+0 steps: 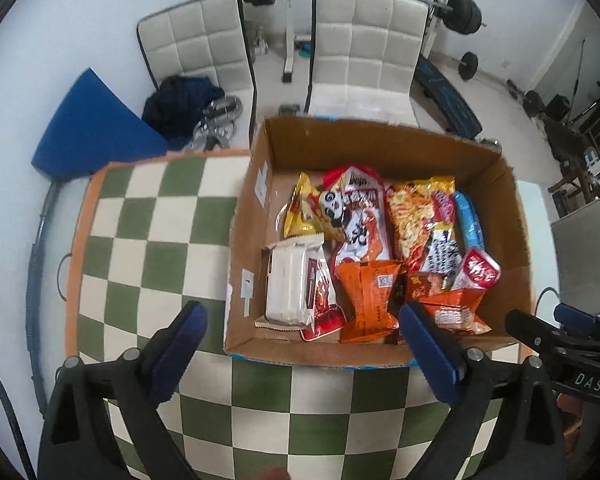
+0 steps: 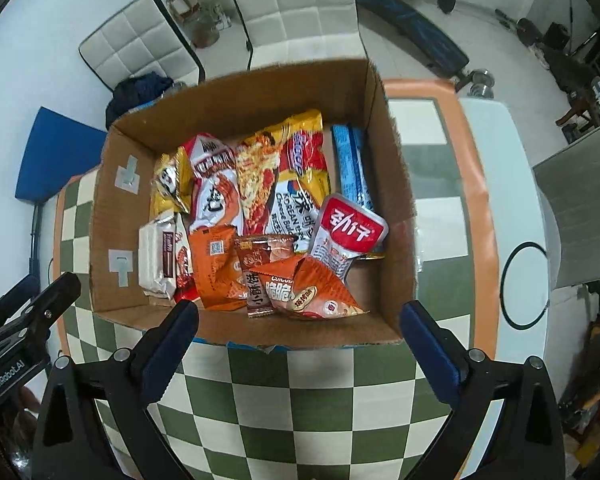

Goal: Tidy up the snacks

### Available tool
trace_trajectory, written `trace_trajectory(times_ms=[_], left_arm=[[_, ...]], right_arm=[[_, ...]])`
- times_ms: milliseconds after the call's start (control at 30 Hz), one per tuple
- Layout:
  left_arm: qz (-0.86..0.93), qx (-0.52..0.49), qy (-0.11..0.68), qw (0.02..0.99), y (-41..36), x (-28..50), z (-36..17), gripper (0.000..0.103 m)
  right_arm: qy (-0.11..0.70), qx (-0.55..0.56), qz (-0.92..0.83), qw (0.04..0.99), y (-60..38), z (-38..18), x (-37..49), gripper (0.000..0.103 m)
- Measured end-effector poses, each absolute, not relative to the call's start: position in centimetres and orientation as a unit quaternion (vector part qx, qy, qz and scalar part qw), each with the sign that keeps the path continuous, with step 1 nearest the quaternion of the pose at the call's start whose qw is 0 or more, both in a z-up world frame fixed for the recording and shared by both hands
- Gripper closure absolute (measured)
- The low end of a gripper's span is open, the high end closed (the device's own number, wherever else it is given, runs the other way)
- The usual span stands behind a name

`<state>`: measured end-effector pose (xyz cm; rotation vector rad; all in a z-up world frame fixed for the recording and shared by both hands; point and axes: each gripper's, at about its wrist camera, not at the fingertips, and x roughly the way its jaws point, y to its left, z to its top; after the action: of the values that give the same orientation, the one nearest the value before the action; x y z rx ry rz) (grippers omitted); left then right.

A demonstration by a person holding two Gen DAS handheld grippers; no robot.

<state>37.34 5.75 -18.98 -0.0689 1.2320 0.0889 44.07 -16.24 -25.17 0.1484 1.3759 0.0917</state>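
A brown cardboard box (image 1: 380,144) (image 2: 244,96) stands on the checkered table and holds several snack packs: a white wafer pack (image 1: 290,280) (image 2: 156,256), an orange pack (image 1: 370,296) (image 2: 214,268), a yellow noodle pack (image 1: 420,220) (image 2: 276,172), a red-and-white pouch (image 1: 478,270) (image 2: 346,236) and a blue pack (image 1: 470,224) (image 2: 352,164). My left gripper (image 1: 304,312) is open and empty, above the box's near edge. My right gripper (image 2: 300,312) is open and empty, above the same near edge.
The green-and-cream checkered table (image 1: 160,240) (image 2: 300,400) has an orange rim. Two white padded chairs (image 1: 364,48) (image 2: 296,4) stand behind it. A blue mat (image 1: 92,120), dark clothes, a weight bench and barbells are on the floor. A grey chair (image 2: 580,200) is at the right.
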Motion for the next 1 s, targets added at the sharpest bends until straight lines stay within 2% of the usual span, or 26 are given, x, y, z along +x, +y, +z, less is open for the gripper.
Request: trace_trajectory(times_ms=[500, 1000], left_arm=[[0.025, -0.022, 0.480, 0.877, 4.4, 26.1, -8.6, 0.005], [0.015, -0.031, 0.434, 0.900, 2.6, 17.0, -1.9, 0.005]], right_arm=[[0.524, 0.074, 0.045, 0.848, -16.3, -14.1, 31.6, 0.001], [0.439, 0.056, 0.065, 0.894, -16.8, -4.1, 19.8, 0.000]])
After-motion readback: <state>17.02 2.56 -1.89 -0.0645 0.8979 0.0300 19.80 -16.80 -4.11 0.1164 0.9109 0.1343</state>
